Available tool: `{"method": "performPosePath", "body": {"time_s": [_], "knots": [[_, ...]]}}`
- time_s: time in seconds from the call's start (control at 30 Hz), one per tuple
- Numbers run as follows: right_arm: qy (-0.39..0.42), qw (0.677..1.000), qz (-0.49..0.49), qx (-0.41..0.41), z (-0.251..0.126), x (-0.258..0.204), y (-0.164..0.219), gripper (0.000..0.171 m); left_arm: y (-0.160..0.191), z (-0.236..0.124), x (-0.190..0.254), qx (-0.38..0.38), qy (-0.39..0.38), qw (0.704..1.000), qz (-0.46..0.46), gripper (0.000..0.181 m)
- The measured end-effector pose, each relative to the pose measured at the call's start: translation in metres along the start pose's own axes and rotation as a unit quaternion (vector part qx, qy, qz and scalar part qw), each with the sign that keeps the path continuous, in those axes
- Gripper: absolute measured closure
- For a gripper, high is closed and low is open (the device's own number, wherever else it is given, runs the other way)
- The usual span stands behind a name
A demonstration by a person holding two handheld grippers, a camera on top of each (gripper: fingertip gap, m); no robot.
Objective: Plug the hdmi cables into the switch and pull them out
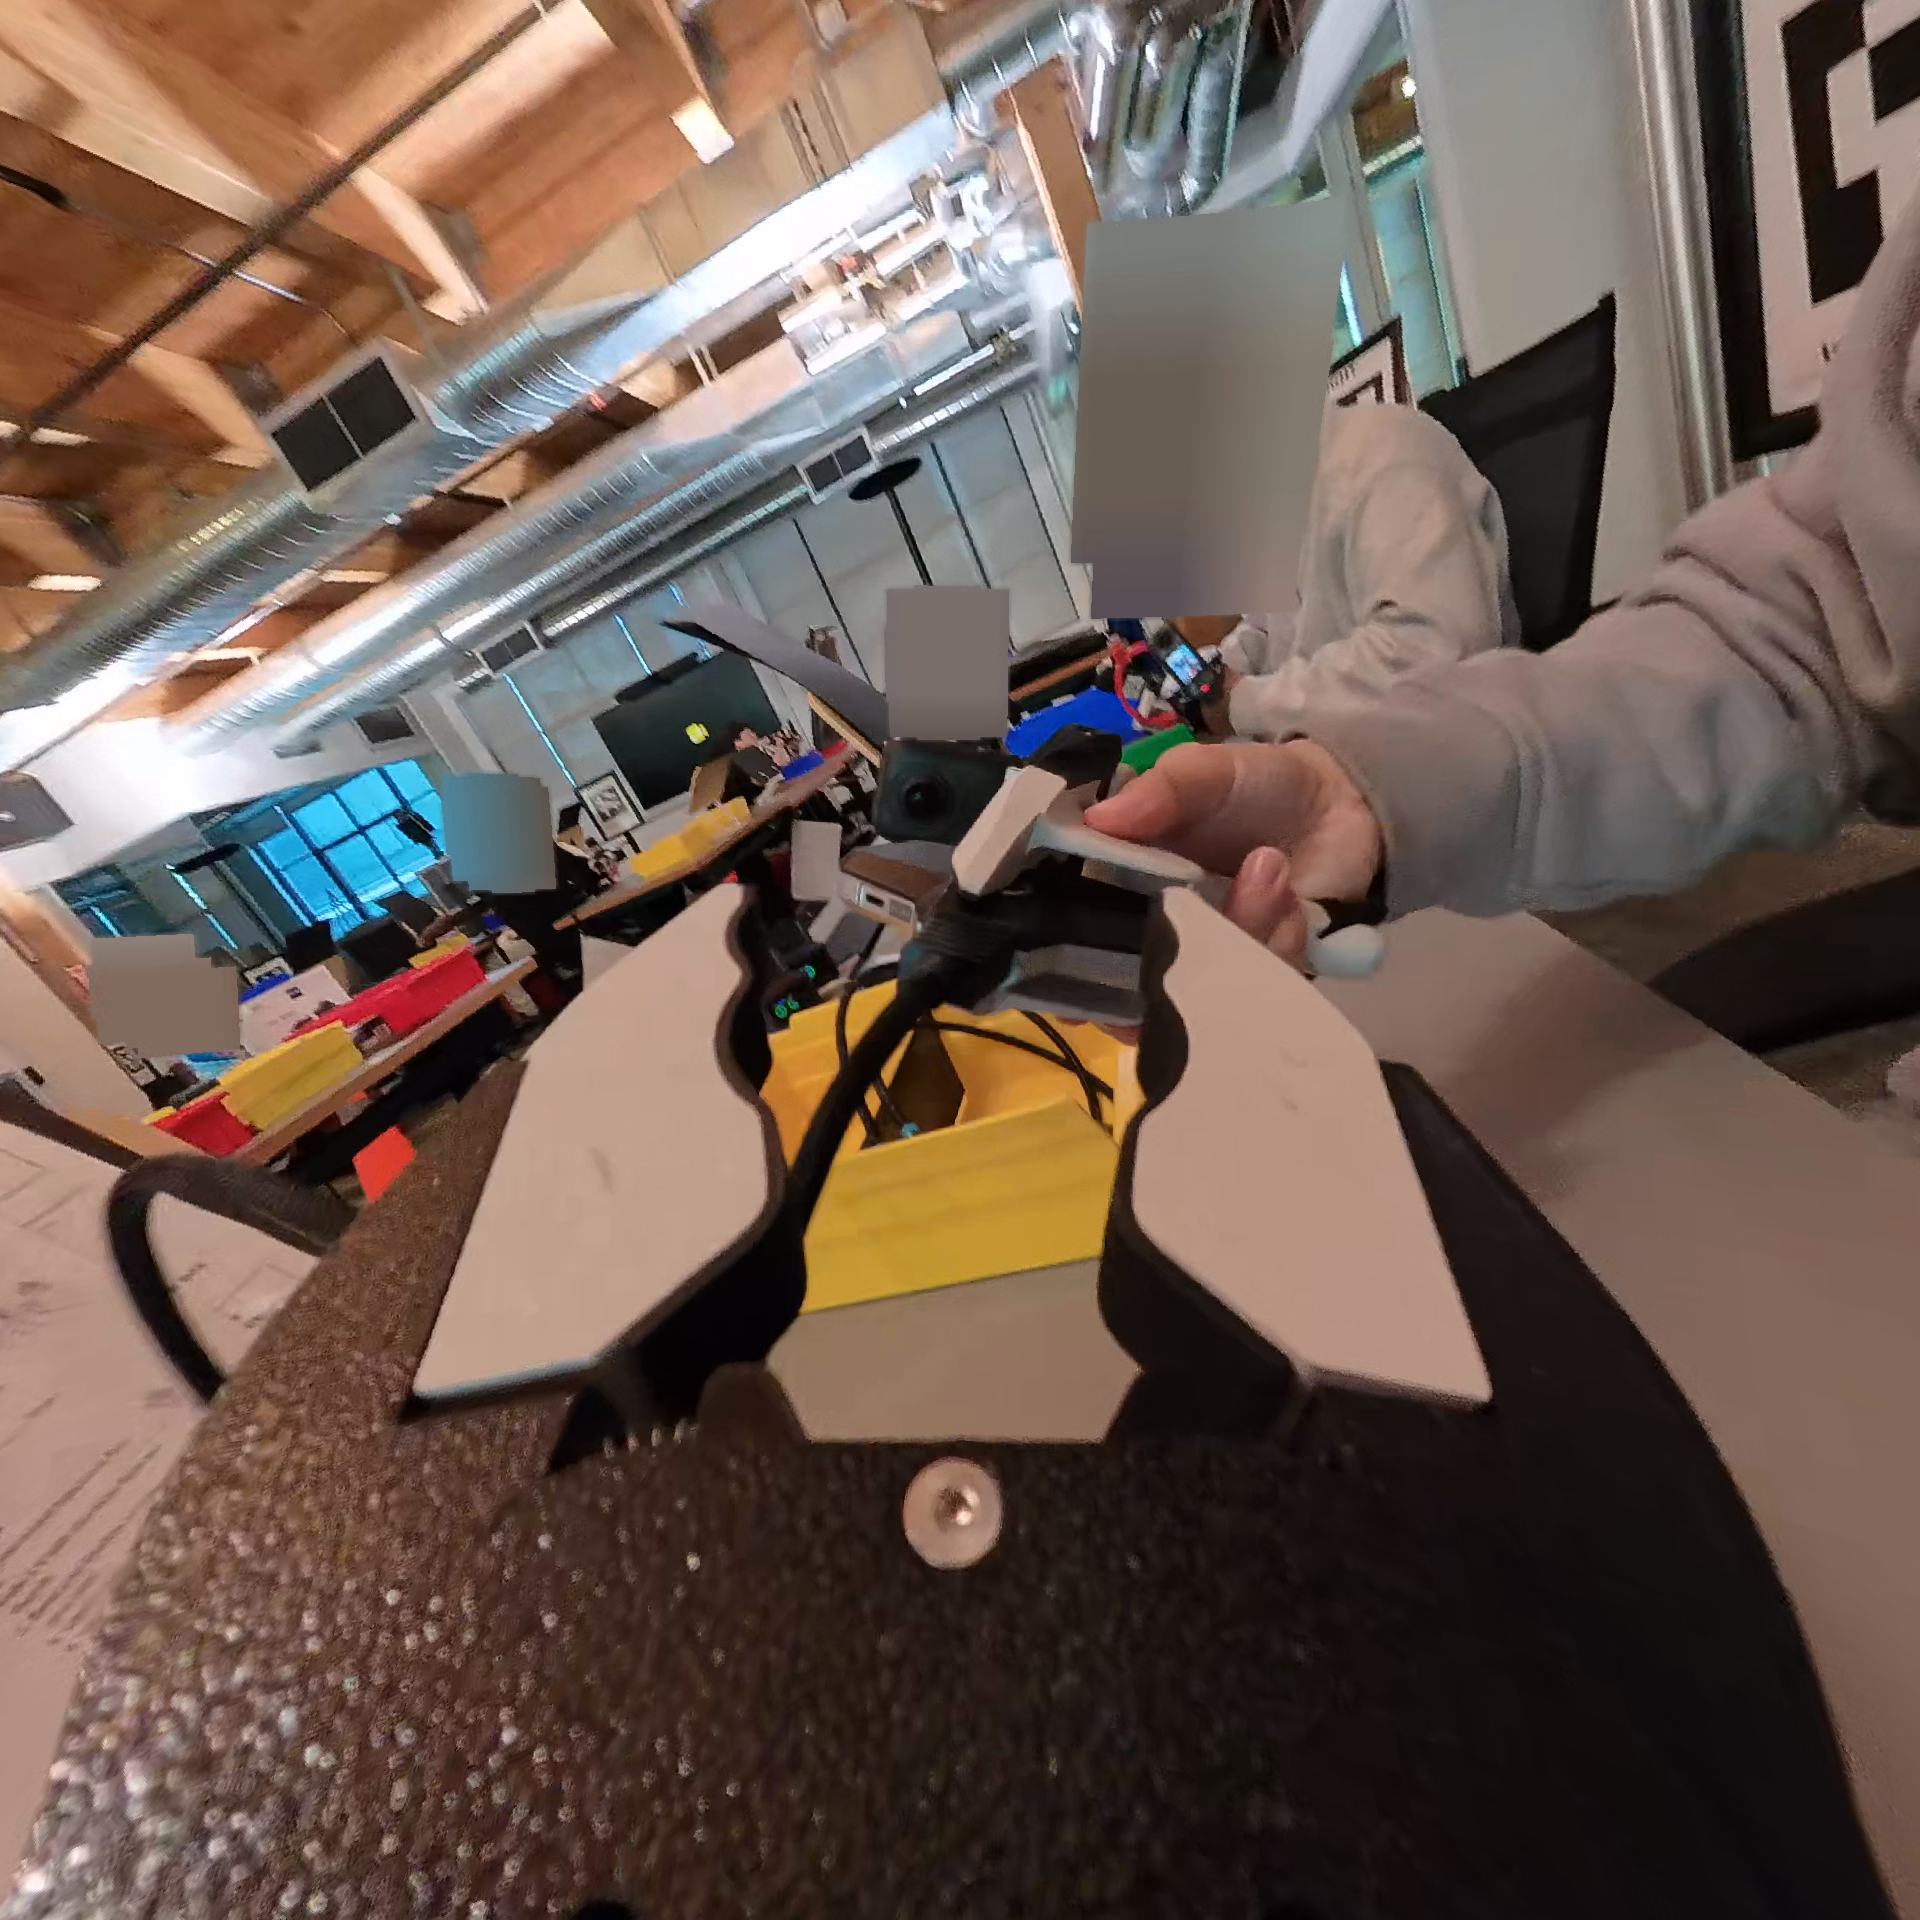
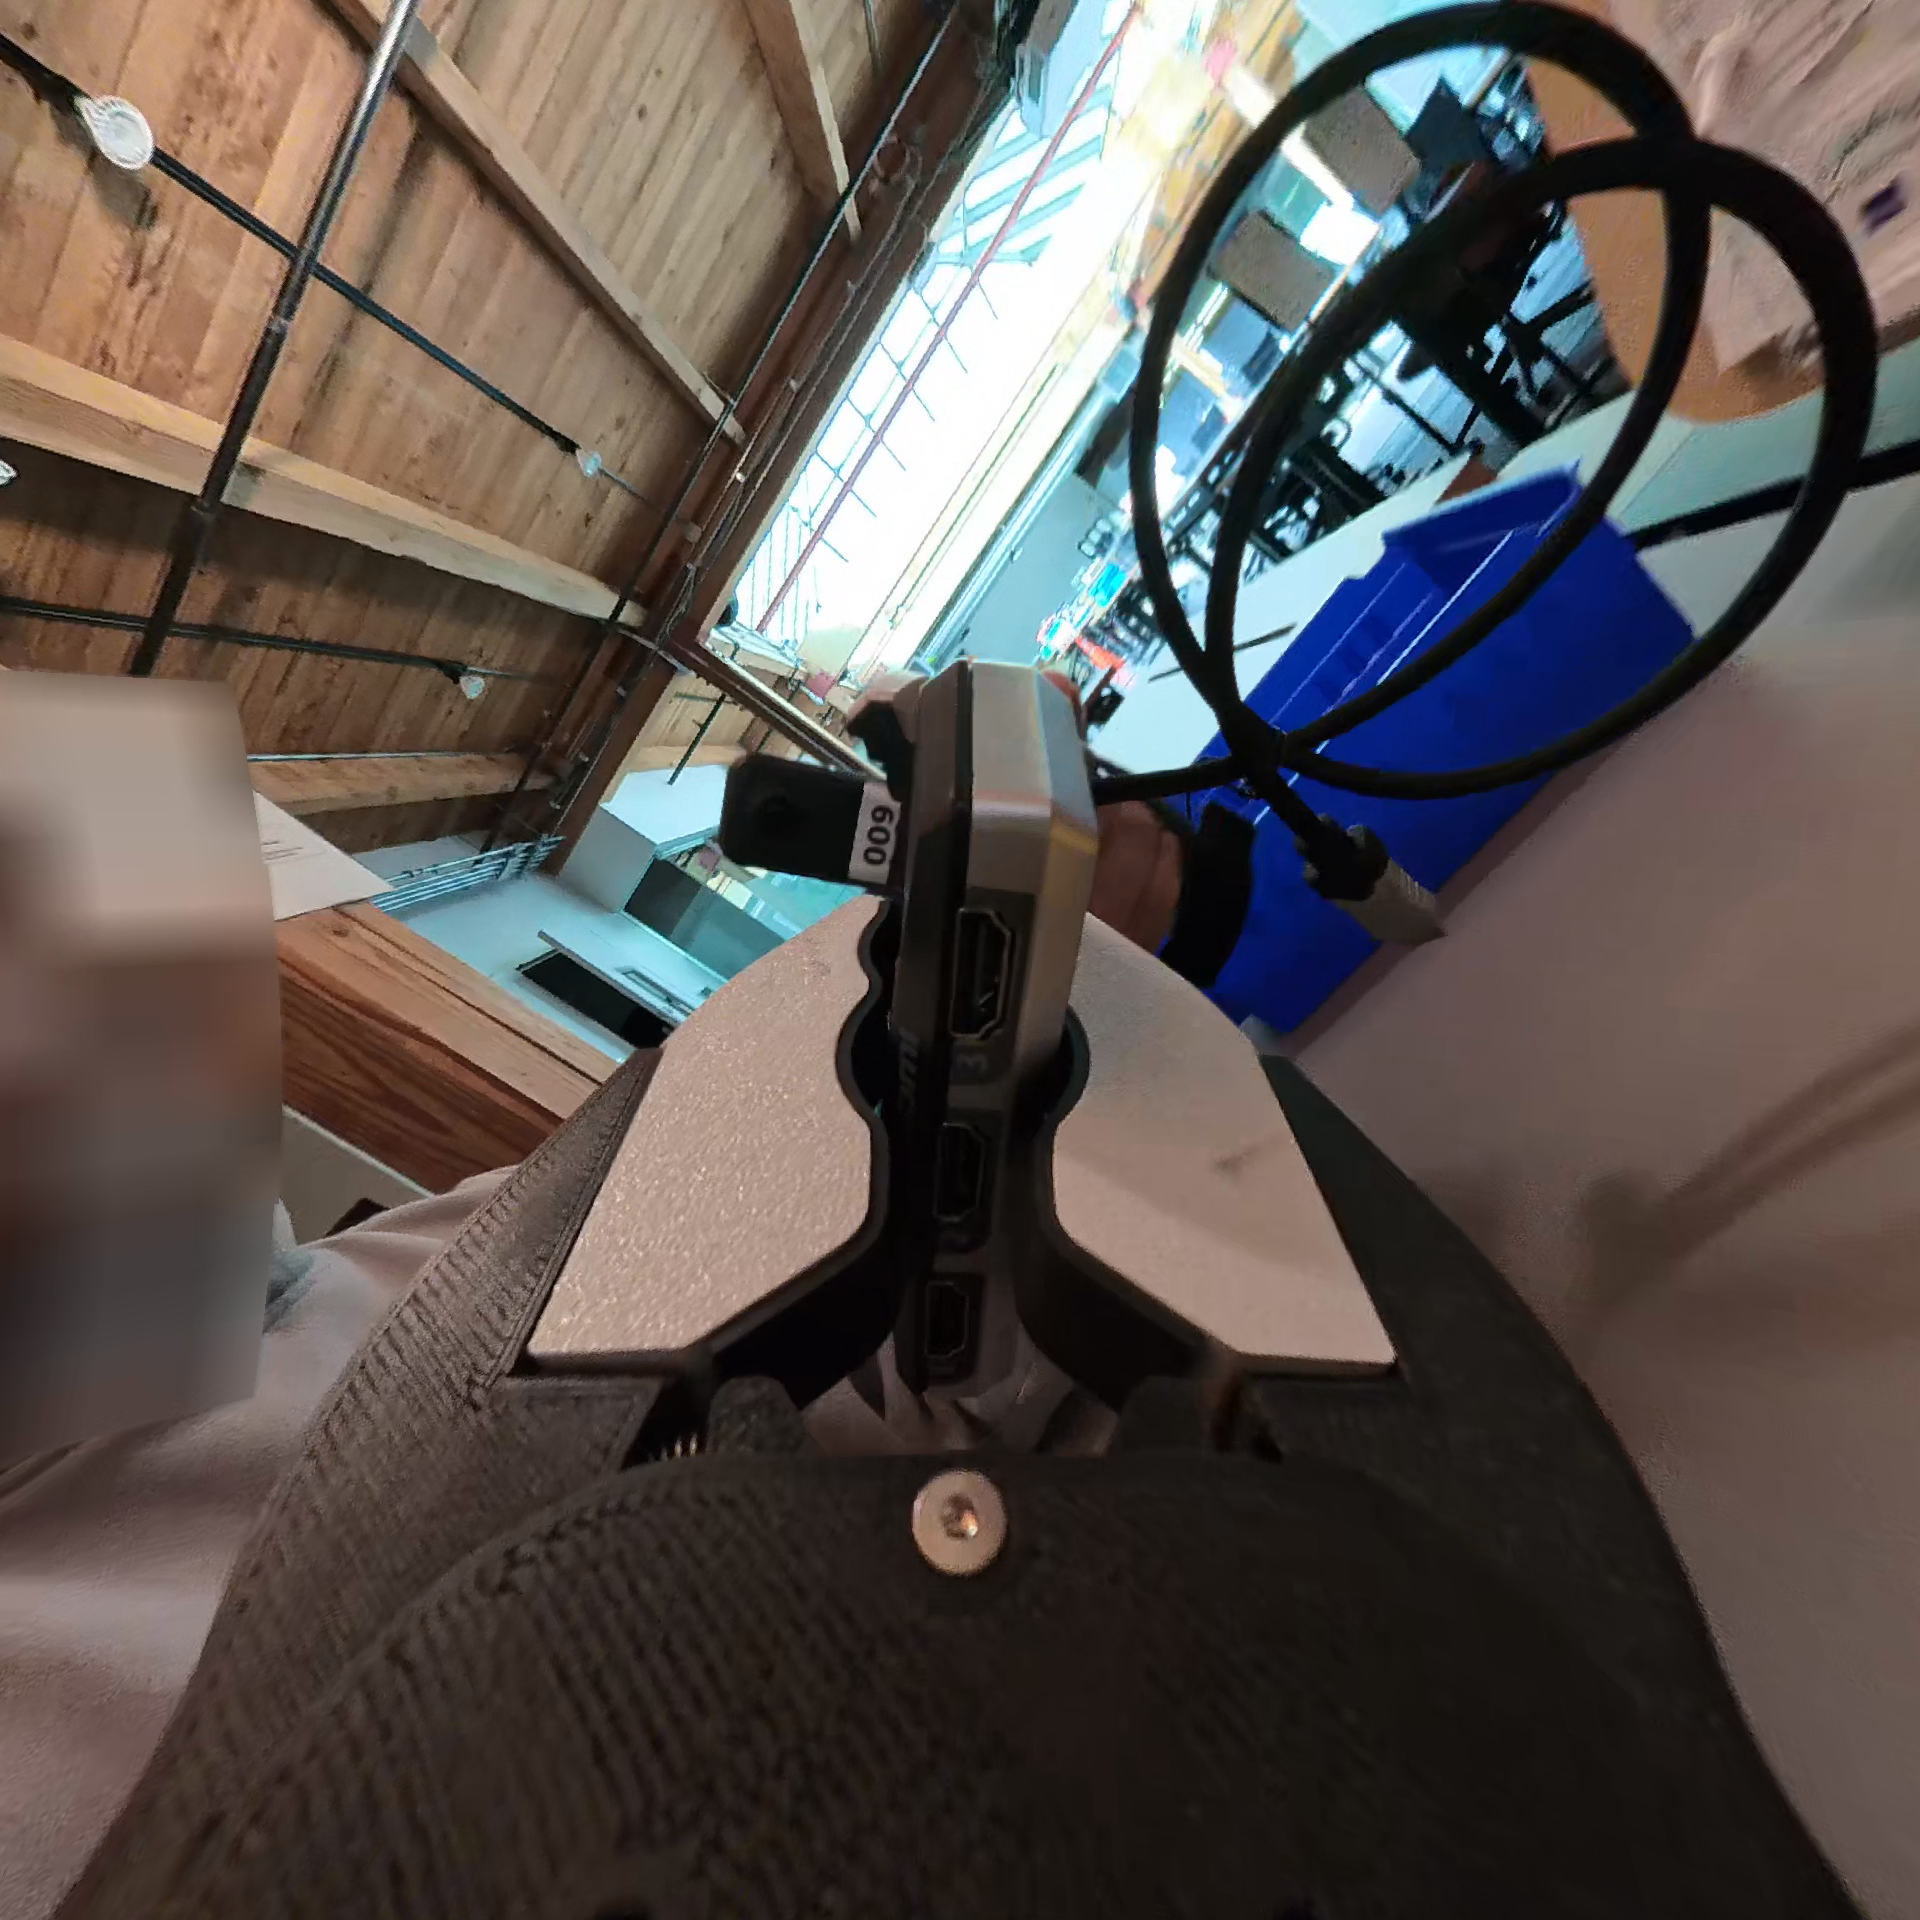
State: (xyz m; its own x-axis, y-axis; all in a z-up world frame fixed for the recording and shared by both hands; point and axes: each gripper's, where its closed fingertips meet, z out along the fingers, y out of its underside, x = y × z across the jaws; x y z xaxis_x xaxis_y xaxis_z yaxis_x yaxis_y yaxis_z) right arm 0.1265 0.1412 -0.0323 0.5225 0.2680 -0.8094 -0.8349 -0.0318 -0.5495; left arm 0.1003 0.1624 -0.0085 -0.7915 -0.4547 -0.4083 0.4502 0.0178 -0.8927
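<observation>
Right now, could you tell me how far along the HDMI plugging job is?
Done: the right gripper is clamped on the switch. In hand: the HDMI cable plug hangs nearby, unplugged, and the left gripper is open. Left: all three visible ports are empty, so every plug-in and pull-out apparently remains.

Wrist cams, close, tilted up, facing.

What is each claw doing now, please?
Left claw: open, holding nothing.
Right claw: shut on the switch.
</observation>
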Motion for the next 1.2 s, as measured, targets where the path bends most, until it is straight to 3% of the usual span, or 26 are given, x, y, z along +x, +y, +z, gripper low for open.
{"method": "performPosePath", "body": {"time_s": [0.13, 0.27, 0.47, 0.6, 0.73, 0.87, 0.93, 1.1, 1.2], "knots": [[0.004, 0.998, -0.056, 0.032, -0.023, -0.023, -0.038, 0.148, -0.011, -0.010, -0.006, 0.018, -0.018, 1.000, 0.001, 0.111], [0.120, 0.979, -0.163, 0.029, -0.064, -0.035, -0.092, 0.148, -0.006, -0.017, -0.016, 0.026, -0.042, 0.999, -0.005, 0.114], [0.311, 0.914, -0.244, -0.092, -0.143, -0.022, -0.168, 0.148, 0.004, -0.018, -0.021, 0.019, -0.050, 0.998, -0.014, 0.119], [0.413, 0.863, -0.208, -0.204, -0.194, 0.019, -0.199, 0.148, 0.005, -0.017, -0.020, 0.024, -0.045, 0.998, -0.025, 0.121], [0.467, 0.824, -0.171, -0.272, -0.216, 0.061, -0.204, 0.148, 0.010, -0.019, -0.021, 0.012, -0.047, 0.999, -0.025, 0.122], [0.505, 0.775, -0.196, -0.326, -0.211, 0.097, -0.204, 0.148, 0.013, -0.020, -0.023, 0.017, -0.047, 0.998, -0.036, 0.124], [0.505, 0.766, -0.195, -0.346, -0.201, 0.109, -0.203, 0.148, 0.014, -0.020, -0.023, 0.017, -0.046, 0.998, -0.040, 0.124], [0.503, 0.740, -0.149, -0.421, -0.176, 0.153, -0.177, 0.149, 0.019, -0.018, -0.022, 0.010, -0.041, 0.998, -0.042, 0.124], [0.522, 0.695, -0.129, -0.477, -0.176, 0.184, -0.155, 0.148, 0.021, -0.018, -0.022, 0.006, -0.042, 0.998, -0.043, 0.124]]}}
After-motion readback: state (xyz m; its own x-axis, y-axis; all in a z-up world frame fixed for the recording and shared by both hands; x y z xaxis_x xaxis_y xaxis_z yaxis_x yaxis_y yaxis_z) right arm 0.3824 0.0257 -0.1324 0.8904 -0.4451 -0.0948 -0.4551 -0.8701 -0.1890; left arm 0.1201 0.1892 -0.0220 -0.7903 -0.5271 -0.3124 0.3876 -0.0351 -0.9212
